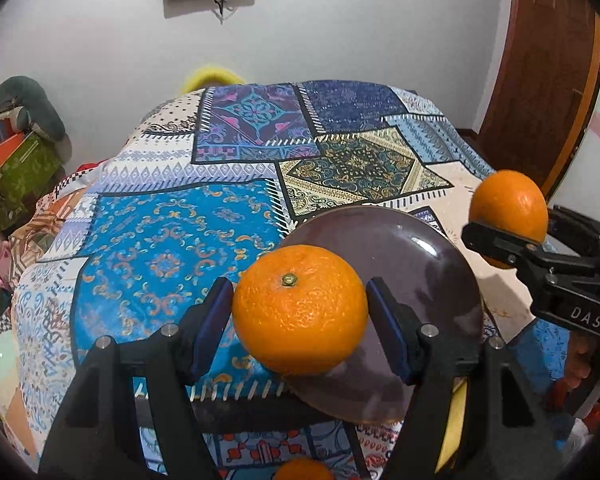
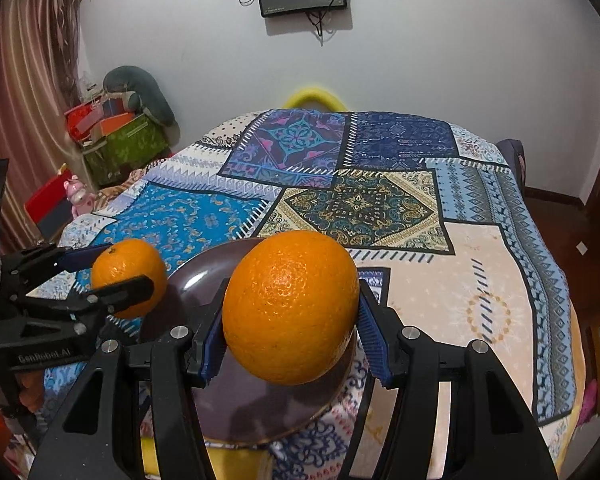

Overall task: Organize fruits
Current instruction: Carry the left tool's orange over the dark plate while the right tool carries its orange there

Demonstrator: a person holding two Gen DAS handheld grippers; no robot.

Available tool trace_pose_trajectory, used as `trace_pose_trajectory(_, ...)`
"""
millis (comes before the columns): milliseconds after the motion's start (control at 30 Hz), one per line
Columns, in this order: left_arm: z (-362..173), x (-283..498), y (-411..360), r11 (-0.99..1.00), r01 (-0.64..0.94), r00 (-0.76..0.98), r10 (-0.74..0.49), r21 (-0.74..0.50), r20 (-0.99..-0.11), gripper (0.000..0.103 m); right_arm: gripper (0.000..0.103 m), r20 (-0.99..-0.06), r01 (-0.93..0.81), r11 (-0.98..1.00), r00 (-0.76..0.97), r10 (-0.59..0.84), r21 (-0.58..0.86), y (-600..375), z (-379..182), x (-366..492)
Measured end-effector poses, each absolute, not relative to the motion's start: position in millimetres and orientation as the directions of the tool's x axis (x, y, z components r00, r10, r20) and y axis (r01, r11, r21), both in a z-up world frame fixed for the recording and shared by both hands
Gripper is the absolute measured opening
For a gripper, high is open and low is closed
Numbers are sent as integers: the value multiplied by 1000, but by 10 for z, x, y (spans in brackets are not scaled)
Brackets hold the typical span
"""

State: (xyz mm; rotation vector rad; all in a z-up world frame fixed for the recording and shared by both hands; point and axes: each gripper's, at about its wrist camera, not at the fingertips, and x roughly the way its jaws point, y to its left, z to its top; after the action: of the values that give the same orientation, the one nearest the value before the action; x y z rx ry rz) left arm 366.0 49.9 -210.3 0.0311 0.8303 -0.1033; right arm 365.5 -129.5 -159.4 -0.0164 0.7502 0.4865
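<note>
Both grippers carry fruit over the dark plate (image 2: pixel 204 276). The left gripper (image 1: pixel 300 312) is clamped on an orange (image 1: pixel 300 308), stem up, at lower centre of its frame, hanging over the plate's near-left rim. The right gripper (image 2: pixel 290 320) squeezes a bigger orange (image 2: pixel 290 308), dead centre in its view, above the plate's right half. The plate lies straight below and slightly ahead of each, so I judge either could lower first; the right looks nearer the middle.
</note>
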Motion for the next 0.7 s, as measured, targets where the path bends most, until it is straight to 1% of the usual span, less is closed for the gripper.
trace_pose_trajectory(367,-2344,4011,395,992,128,590,-66,12,-804,68,54,-721,-461,882,581,379,92,-1123,-1814,3978)
trace_pose_trajectory(700,-2408,4120,390,992,127,572,-74,-1,-817,68,54,-796,-476,874,492,352,92,-1016,-2044,4094)
